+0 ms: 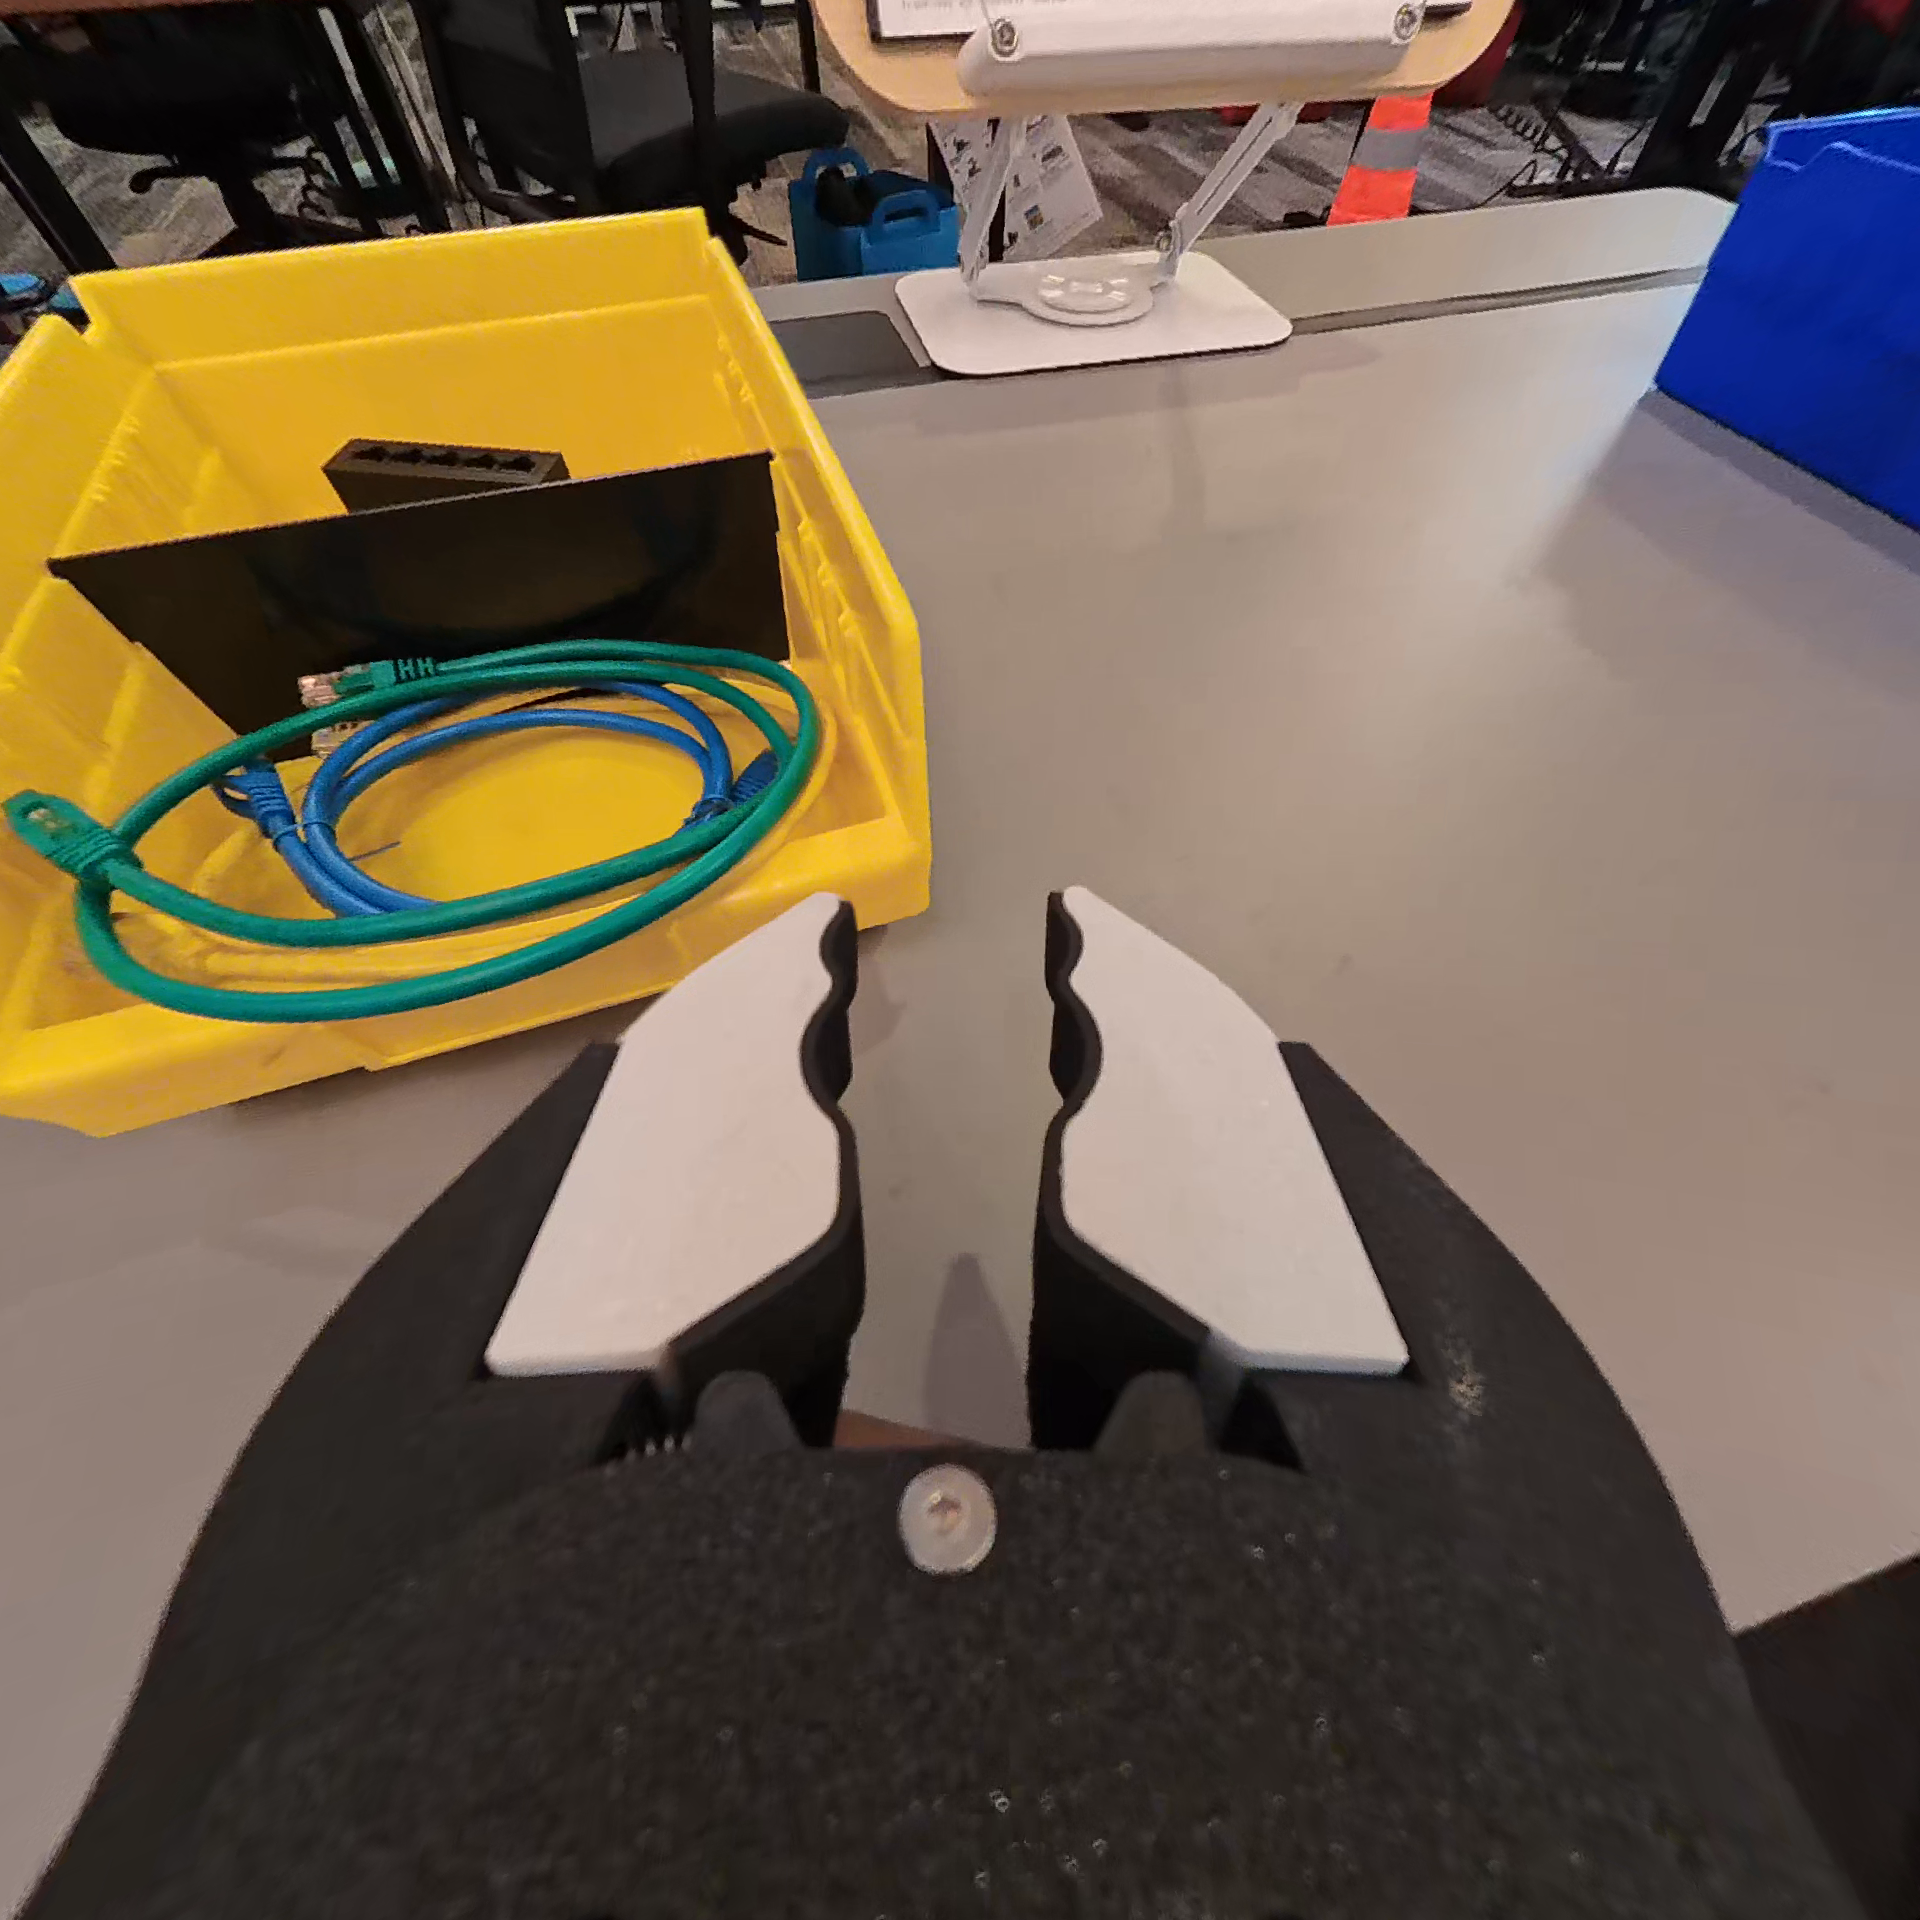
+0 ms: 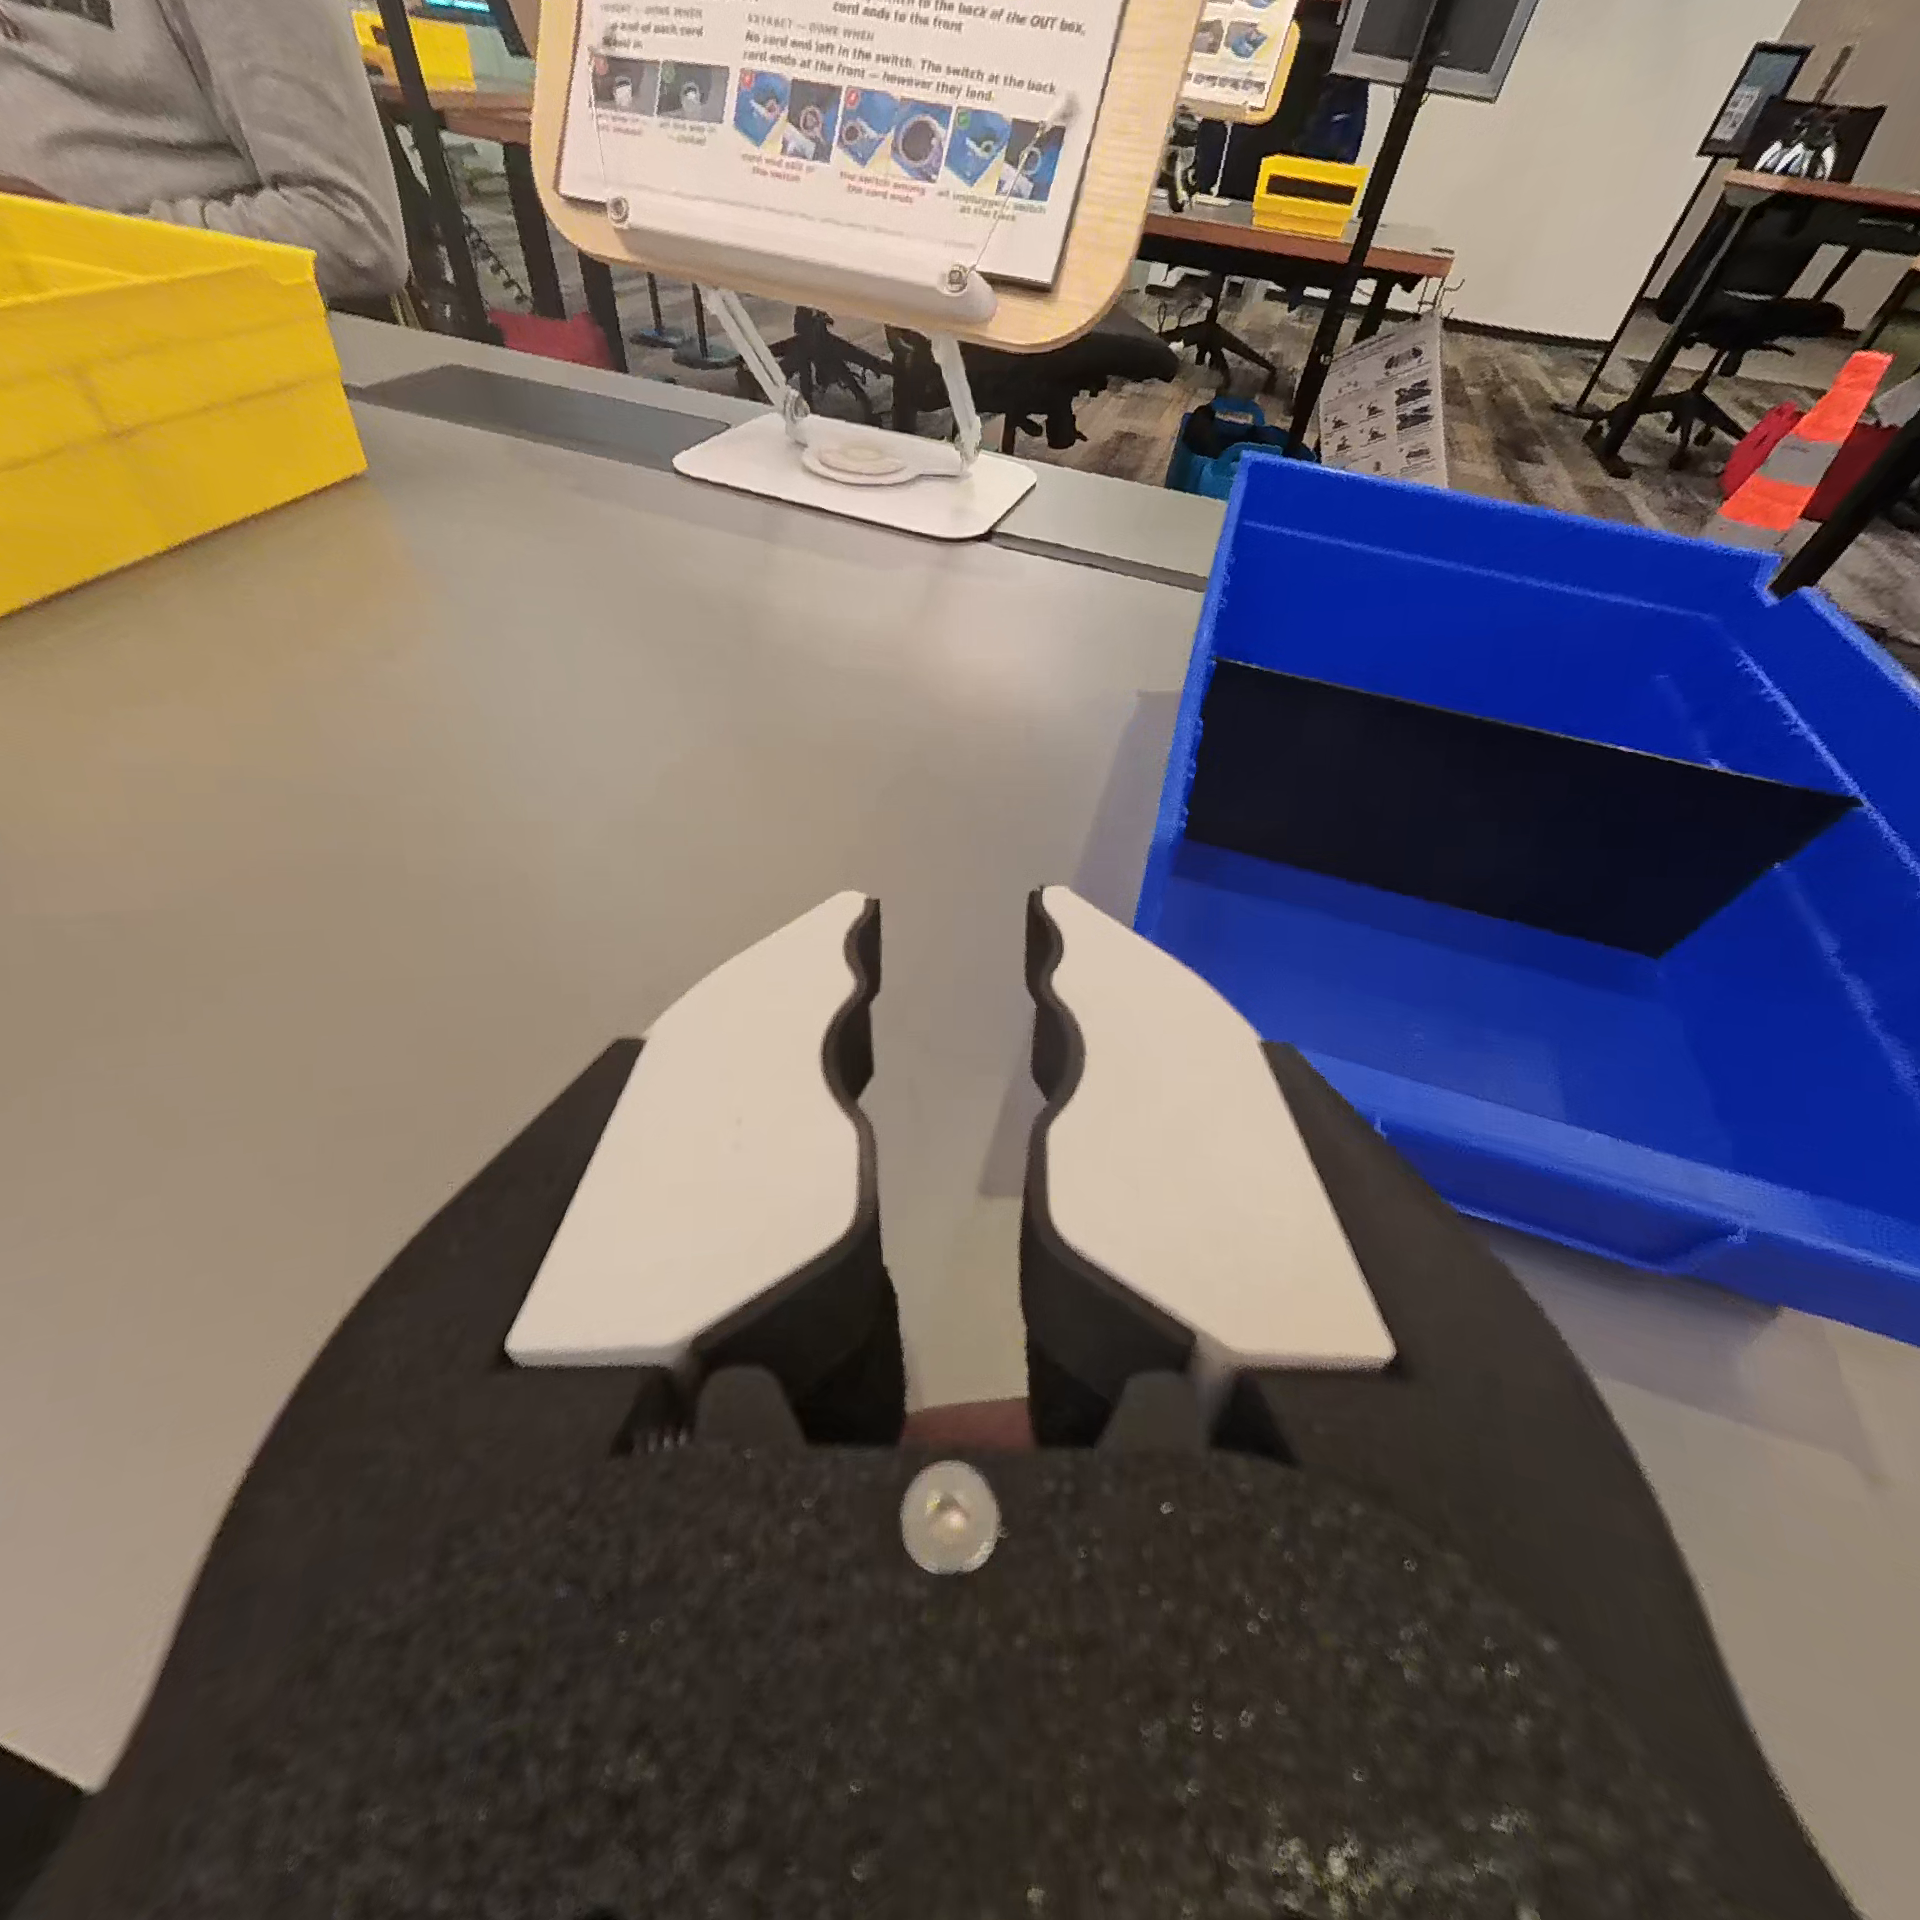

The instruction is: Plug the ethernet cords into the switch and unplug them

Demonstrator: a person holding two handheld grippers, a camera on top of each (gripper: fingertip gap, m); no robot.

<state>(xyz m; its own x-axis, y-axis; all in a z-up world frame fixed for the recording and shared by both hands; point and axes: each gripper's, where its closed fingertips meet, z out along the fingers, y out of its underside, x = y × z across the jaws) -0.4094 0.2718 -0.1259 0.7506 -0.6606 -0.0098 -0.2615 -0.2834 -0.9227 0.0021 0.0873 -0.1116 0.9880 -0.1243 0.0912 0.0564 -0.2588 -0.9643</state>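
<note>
Above the grey table (image 1: 1299, 675) I hold my left gripper (image 1: 951, 914) with its fingers apart and nothing between them. At ten o'clock from it sits the yellow bin (image 1: 852, 665), split by a black divider (image 1: 436, 582). Its near compartment holds a coiled green cord (image 1: 468, 914) with a blue cord (image 1: 520, 727) looped inside it; the black switch (image 1: 447, 468) lies in the far compartment, no cord plugged in. My right gripper (image 2: 953, 914) also hovers parted and empty. At two o'clock from it stands the blue bin (image 2: 1455, 1174), its own dark divider (image 2: 1475, 800) across it, its visible compartments bare.
</note>
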